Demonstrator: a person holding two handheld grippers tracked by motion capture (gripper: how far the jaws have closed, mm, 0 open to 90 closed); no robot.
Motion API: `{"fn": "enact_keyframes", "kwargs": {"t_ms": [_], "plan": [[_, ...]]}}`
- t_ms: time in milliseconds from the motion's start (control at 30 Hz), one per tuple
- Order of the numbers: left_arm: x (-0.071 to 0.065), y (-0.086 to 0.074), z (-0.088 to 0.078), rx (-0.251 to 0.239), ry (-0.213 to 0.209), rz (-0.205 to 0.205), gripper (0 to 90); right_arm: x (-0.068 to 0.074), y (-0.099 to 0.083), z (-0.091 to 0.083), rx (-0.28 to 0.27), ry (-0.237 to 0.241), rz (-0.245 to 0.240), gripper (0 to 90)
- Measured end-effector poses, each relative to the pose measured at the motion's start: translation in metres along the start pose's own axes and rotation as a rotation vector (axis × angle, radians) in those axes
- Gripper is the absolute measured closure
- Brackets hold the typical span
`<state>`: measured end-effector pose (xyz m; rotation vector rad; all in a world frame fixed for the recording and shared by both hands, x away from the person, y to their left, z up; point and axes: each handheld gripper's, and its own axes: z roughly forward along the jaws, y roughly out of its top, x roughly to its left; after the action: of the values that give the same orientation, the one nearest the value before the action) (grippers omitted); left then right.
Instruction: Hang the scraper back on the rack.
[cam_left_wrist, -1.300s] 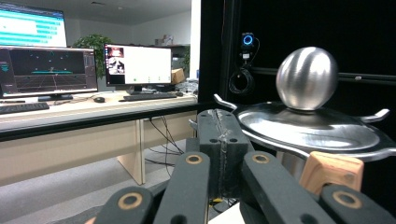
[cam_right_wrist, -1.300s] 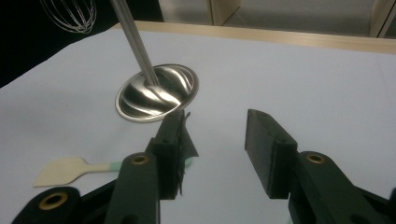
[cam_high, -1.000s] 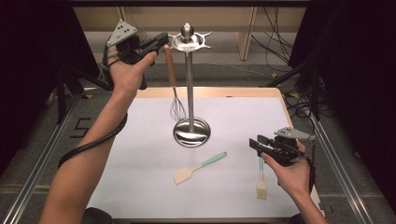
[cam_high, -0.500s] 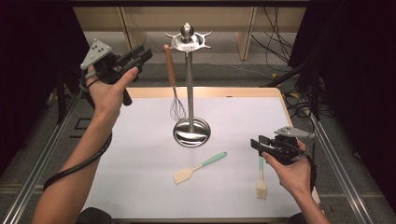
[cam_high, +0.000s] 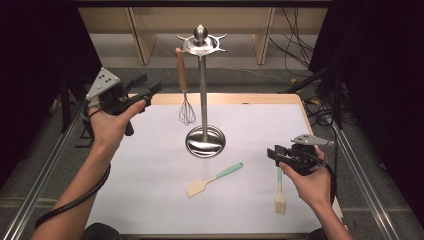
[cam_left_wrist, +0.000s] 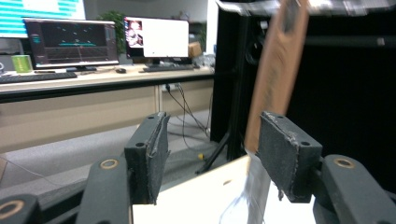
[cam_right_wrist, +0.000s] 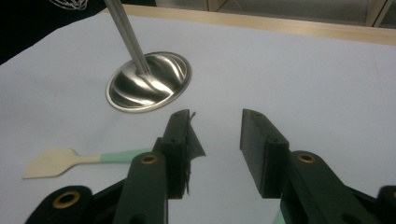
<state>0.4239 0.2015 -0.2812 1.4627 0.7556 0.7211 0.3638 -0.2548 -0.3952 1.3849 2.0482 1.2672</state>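
A steel utensil stand (cam_high: 202, 90) rises from its round base (cam_high: 205, 142) on the white table. From its top ring hangs a wooden-handled whisk (cam_high: 182, 75). My left gripper (cam_high: 146, 85) is in the air left of the whisk, apart from it; its jaws have just been opening and hold nothing. In the left gripper view the open gripper (cam_left_wrist: 210, 149) faces the blurred whisk handle (cam_left_wrist: 278, 70). A mint-handled spatula (cam_high: 212, 179) and a pastry brush (cam_high: 280, 192) lie on the table. My right gripper (cam_high: 275, 152) hovers above the brush; its jaws have just been closing, with nothing between them (cam_right_wrist: 215, 126).
The white sheet (cam_high: 150, 170) covers most of the table, whose wooden rim (cam_high: 250, 98) shows at the back. Metal rails run along both sides. Cables (cam_high: 320, 107) lie on the floor at the right. Desks with monitors (cam_left_wrist: 70, 37) stand beyond the table.
My left gripper let go of the whisk handle, opened, and moved left and down away from the stand. The whisk stays hanging. The right gripper's jaws narrowed a little in place.
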Motion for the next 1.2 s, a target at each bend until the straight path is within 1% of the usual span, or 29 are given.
{"fn": "enact_keyframes", "kwargs": {"t_ms": [33,67,100,133,167,200,233,267,300,333,400,433,467,500,567,633,667,700,733,800,833,900,933,967,1000,1033,1067,1100,1200], "plan": [[-0.005,-0.005,-0.001,0.048,-0.005,0.012,41.1,-0.001,0.001,-0.004,0.048,0.008,0.008,65.7],[-0.005,-0.005,-0.001,0.048,-0.005,0.012,41.0,-0.001,0.001,-0.004,0.048,0.008,0.008,65.7],[-0.009,-0.010,-0.001,0.099,-0.028,0.023,40.5,-0.001,0.001,-0.005,0.059,0.007,0.001,68.3],[-0.009,-0.010,-0.001,0.099,-0.028,0.023,40.5,-0.001,0.001,-0.005,0.059,0.007,0.001,68.3],[-0.013,-0.014,-0.002,0.142,-0.032,0.029,40.5,0.000,0.000,-0.003,0.036,-0.001,0.010,69.9],[-0.015,-0.017,-0.002,0.165,-0.038,0.034,40.8,-0.001,0.000,-0.003,0.050,-0.004,0.006,71.2],[-0.020,-0.024,-0.003,0.249,-0.083,0.056,46.6,-0.003,0.000,-0.005,0.099,0.004,-0.012,73.3],[-0.020,-0.024,-0.003,0.249,-0.083,0.056,47.8,-0.003,0.000,-0.005,0.099,0.004,-0.012,73.3],[-0.025,-0.032,-0.003,0.339,-0.130,0.077,48.2,-0.001,-0.001,-0.007,0.129,0.007,0.001,74.0],[-0.025,-0.032,-0.003,0.339,-0.130,0.077,48.4,-0.001,-0.001,-0.007,0.129,0.007,0.001,74.0],[-0.030,-0.038,-0.003,0.377,-0.152,0.082,49.1,-0.001,-0.003,-0.006,0.154,0.009,-0.014,74.1],[-0.032,-0.044,-0.002,0.406,-0.164,0.079,50.0,-0.002,-0.004,-0.005,0.154,-0.003,-0.052,74.0],[-0.032,-0.044,-0.002,0.406,-0.164,0.079,50.6,-0.002,-0.004,-0.005,0.154,-0.003,-0.052,74.0],[-0.035,-0.050,-0.001,0.430,-0.175,0.074,51.2,0.000,-0.005,-0.002,0.188,0.024,-0.047,73.8],[-0.037,-0.053,0.000,0.454,-0.189,0.084,51.5,0.001,-0.005,-0.003,0.203,0.023,-0.036,73.7],[-0.041,-0.058,0.002,0.479,-0.198,0.066,52.0,0.005,-0.006,-0.001,0.230,0.020,-0.015,73.7],[-0.043,-0.060,0.003,0.503,-0.211,0.081,52.8,0.003,-0.008,0.001,0.222,0.023,-0.043,73.6],[-0.042,-0.062,0.005,0.521,-0.232,0.102,53.5,0.005,-0.007,0.000,0.245,0.021,-0.011,73.5],[-0.044,-0.063,0.006,0.534,-0.232,0.081,54.5,0.004,-0.007,0.001,0.248,0.022,-0.018,73.5],[-0.045,-0.065,0.009,0.567,-0.241,0.098,57.0,0.004,-0.008,0.002,0.259,0.027,-0.008,73.5],[-0.049,-0.069,0.012,0.605,-0.257,0.103,58.3,0.001,-0.009,0.003,0.259,0.024,-0.025,73.5],[-0.055,-0.073,0.016,0.647,-0.286,0.111,58.8,0.003,-0.010,0.004,0.276,0.033,-0.014,73.4],[-0.055,-0.073,0.016,0.647,-0.286,0.111,58.6,0.003,-0.010,0.004,0.276,0.033,-0.014,73.4],[-0.061,-0.078,0.021,0.696,-0.312,0.123,58.5,0.003,-0.010,0.004,0.281,0.023,-0.028,73.3],[-0.061,-0.078,0.021,0.696,-0.312,0.123,58.2,0.003,-0.010,0.004,0.281,0.023,-0.028,73.3],[-0.067,-0.084,0.027,0.734,-0.332,0.143,57.7,0.003,-0.010,0.005,0.291,0.027,-0.028,73.3],[-0.067,-0.084,0.027,0.734,-0.332,0.143,56.9,0.003,-0.010,0.005,0.291,0.027,-0.028,73.3],[-0.069,-0.086,0.030,0.762,-0.337,0.159,56.9,0.003,-0.010,0.005,0.280,0.025,-0.050,73.2],[-0.078,-0.095,0.038,0.807,-0.363,0.180,55.8,0.005,-0.010,0.004,0.300,0.027,-0.019,73.3]]}}
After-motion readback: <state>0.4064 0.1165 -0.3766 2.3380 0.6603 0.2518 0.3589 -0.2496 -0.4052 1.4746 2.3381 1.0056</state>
